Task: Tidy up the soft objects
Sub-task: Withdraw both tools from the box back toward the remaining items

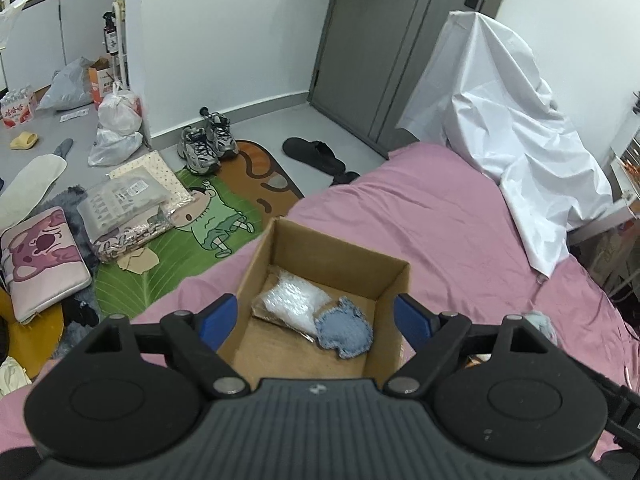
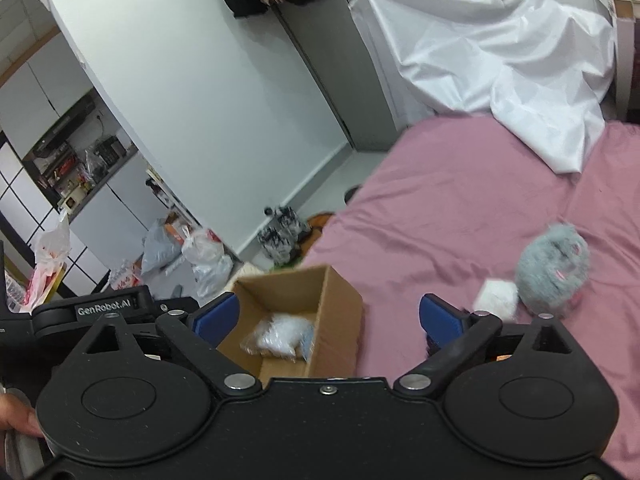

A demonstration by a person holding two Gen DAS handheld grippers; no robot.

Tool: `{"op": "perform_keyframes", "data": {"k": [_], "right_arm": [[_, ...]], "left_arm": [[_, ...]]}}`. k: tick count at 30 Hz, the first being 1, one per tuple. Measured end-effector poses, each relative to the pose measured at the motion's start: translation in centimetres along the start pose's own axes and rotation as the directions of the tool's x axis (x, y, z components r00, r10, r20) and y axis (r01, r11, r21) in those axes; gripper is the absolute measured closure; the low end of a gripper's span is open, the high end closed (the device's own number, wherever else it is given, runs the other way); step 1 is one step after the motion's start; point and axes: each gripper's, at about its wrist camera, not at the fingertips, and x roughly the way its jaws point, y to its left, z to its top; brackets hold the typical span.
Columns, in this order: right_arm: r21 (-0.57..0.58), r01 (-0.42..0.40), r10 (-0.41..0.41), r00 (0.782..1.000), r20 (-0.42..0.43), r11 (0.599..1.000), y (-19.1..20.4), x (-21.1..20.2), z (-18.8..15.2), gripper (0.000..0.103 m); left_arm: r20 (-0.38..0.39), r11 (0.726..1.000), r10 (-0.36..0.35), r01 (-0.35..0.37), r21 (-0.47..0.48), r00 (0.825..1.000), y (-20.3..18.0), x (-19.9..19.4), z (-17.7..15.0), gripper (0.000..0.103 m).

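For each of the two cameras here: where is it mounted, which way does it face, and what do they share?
Left wrist: on the left gripper, jaws open, looking down into the cardboard box holding a bubble-wrap bag and denim patch.
Right wrist: on the right gripper, jaws open, facing the pink bed and grey plush toy; a thumb shows.
Shared: box, bed, white sheet.

Materials near my claws

Matt corrugated cardboard box [image 1: 384, 280] ahead; inside, glossy bubble wrap [image 1: 290, 300], frayed denim patch [image 1: 344, 330]; fuzzy grey plush [image 2: 552, 274] right.
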Motion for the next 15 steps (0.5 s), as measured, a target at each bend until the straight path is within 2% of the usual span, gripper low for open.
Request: {"op": "perform_keyframes", "data": {"k": [5, 15], "right_arm": [[0.068, -0.006, 0.009, 0.999, -0.050, 0.998, -2.1, -1.1, -0.6, 0.006], [0.171, 0.070, -0.064, 0.997, -0.042, 0.983, -5.6, -3.6, -1.3, 0.006]], "left_arm": [[-0.028, 1.000, -0.020, 0.020, 0.014, 0.999, -1.3, -0.2, -1.4, 0.019], [-0.076, 0.999, -0.024, 0.027, 0.042, 0.997, -3.9, -0.6, -4.3, 0.019]]}}
